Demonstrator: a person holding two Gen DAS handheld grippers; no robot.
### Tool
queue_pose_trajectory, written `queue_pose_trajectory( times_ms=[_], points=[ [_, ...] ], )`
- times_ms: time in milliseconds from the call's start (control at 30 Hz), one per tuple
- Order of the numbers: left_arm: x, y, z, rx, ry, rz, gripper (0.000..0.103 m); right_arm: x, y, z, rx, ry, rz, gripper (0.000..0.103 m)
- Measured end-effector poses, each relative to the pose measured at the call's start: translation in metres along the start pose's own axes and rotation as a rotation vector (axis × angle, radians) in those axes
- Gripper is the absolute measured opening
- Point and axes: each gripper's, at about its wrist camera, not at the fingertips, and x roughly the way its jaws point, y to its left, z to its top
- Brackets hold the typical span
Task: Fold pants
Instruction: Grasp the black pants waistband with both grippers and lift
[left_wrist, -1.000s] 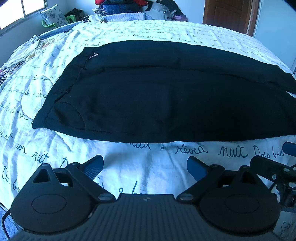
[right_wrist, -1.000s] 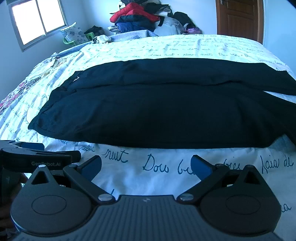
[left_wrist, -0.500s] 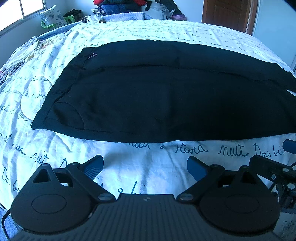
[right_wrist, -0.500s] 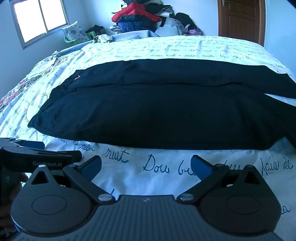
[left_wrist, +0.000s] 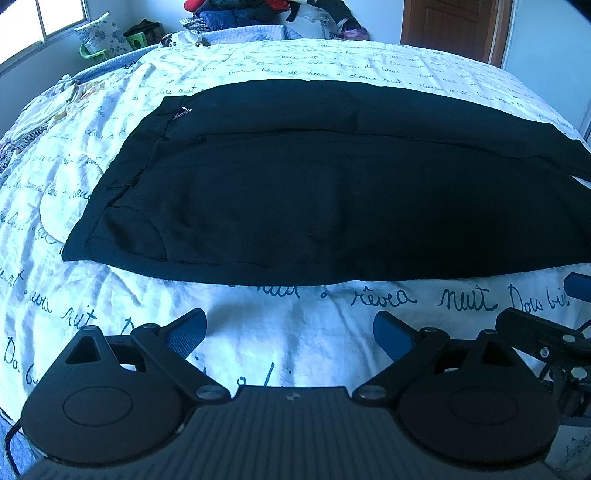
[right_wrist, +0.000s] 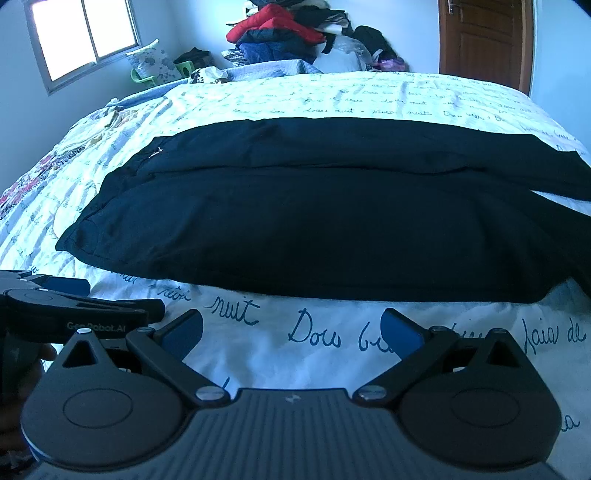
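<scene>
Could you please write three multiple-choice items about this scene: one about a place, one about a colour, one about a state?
1. Where do the pants lie?
A. on the floor
B. spread on the bed
C. on a chair

2. What colour are the pants?
A. red
B. white
C. black

3. How is the left gripper?
A. open, empty
B. shut on the pants
C. shut on a pillow

Key:
1 B, the lettered sheet shows all around them.
2 C, the cloth is dark throughout.
3 A, its blue fingers stand apart over bare sheet.

Bed cover: white bedspread with blue cursive writing (right_wrist: 332, 339), rumpled.
Far side: heap of red and dark clothes (right_wrist: 284, 33) (stacked high).
Corner: brown wooden door (right_wrist: 484, 40).
Left wall: bright window (right_wrist: 85, 37).
</scene>
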Motion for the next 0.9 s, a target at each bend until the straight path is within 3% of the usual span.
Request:
queue_pose_trajectory(
  times_ms=[167, 300, 433, 600, 767, 833, 900],
  points=[
    [-0.002, 0.006, 0.007, 0.011, -0.043, 0.018, 0.097, 0.003, 0.001, 0.006, -0.010, -0.001, 0.035, 0.103],
    [0.002, 0.020, 0.020, 0.000, -0.055, 0.020, 0.097, 0.006, -0.003, 0.025, -0.035, -0.020, 0.134, 0.103],
    [0.004, 0.043, 0.040, -0.029, -0.099, 0.075, 0.097, 0.016, 0.004, 0.062, -0.150, -0.027, 0.166, 0.103],
    [0.012, 0.083, 0.066, -0.117, -0.101, 0.098, 0.097, 0.045, 0.016, 0.111, -0.322, -0.096, 0.294, 0.103],
    [0.021, 0.113, 0.087, -0.180, -0.114, 0.127, 0.097, 0.126, -0.004, 0.182, -0.037, 0.037, 0.558, 0.103],
    [0.025, 0.119, 0.094, -0.193, -0.112, 0.125, 0.097, 0.159, -0.007, 0.208, 0.040, 0.049, 0.570, 0.103],
    [0.031, 0.125, 0.101, -0.202, -0.107, 0.123, 0.097, 0.188, 0.000, 0.231, 0.018, 0.039, 0.526, 0.102]
  ],
)
